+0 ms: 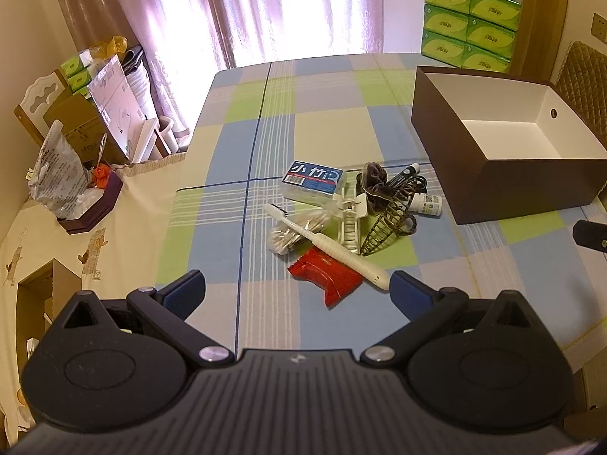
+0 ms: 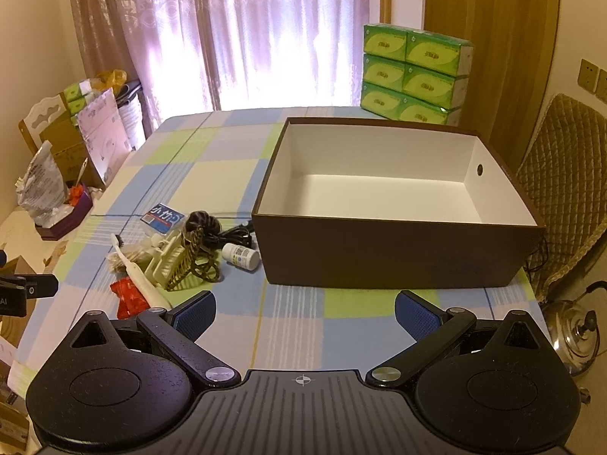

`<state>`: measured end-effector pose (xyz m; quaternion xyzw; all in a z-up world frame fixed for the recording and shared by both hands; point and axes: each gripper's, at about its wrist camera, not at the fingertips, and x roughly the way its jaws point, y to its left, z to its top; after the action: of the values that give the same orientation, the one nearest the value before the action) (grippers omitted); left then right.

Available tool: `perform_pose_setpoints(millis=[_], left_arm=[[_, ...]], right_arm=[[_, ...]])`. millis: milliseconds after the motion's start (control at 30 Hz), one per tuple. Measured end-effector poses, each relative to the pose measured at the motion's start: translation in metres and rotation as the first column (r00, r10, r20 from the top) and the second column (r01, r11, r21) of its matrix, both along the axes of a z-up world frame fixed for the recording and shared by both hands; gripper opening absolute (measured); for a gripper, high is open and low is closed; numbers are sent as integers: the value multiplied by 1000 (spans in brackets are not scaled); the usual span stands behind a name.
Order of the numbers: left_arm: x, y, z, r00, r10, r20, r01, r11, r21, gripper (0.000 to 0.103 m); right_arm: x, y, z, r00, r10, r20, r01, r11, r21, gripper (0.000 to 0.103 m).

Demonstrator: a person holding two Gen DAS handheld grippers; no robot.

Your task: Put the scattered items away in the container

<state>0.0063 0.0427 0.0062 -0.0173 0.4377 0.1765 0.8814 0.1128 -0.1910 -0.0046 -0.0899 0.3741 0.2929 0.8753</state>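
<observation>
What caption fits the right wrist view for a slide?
Open right gripper faces an empty brown box on a checked cloth, with scattered toiletries to its left.

Checked table [image 2: 227, 174] (box [image 2: 379, 261], clutter [image 1: 341, 212]).

Both grippers [image 1: 297, 290] [image 2: 305, 313] agape (nothing held)

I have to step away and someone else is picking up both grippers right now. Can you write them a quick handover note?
Left gripper: open, empty, facing the pile.
Right gripper: open, empty, facing the brown box.
Box: nothing visible inside.
Pile on the checked tablecloth, left of the box: toothbrush lying over the red packet, cotton swabs, blue-labelled clear box, white hair clip, olive hair claw, scrunchie, small white bottle, black cable.
Done: nothing. Left: everything.
</observation>
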Motion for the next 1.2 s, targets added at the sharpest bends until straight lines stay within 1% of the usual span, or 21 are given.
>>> perform_pose_setpoints(millis=[400,533,667,767,867,1033,1133,1200], left_arm=[[9,12,-8,1000,7,-5,-7,1000,-8,102],[7,19,-14,1000,-6,0,6,1000,-22,102],[5,30,-26,1000,-11,-11,11,999,-33,102],[3,36,-37,999,-44,-13,43,998,-45,102],[6,39,-52,996,-83,-21,81,995,-54,102],[14,39,-79,984,-174,-33,172,982,-76,94],[20,39,-90,976,-215,-36,212,974,-81,92],[24,38,-94,970,-244,-22,241,967,-77,92]], right_arm=[[12,14,-6,1000,9,-14,-9,1000,-3,103],[14,17,-10,999,29,-25,-28,999,21,103],[16,23,-18,996,66,-55,-63,997,54,103],[17,32,-29,990,110,-91,-105,992,64,103],[18,40,-42,984,131,-120,-123,990,75,103],[25,50,-66,974,154,-167,-141,986,86,103],[29,54,-75,970,173,-170,-160,983,89,103],[30,57,-79,968,194,-162,-180,979,94,103]])
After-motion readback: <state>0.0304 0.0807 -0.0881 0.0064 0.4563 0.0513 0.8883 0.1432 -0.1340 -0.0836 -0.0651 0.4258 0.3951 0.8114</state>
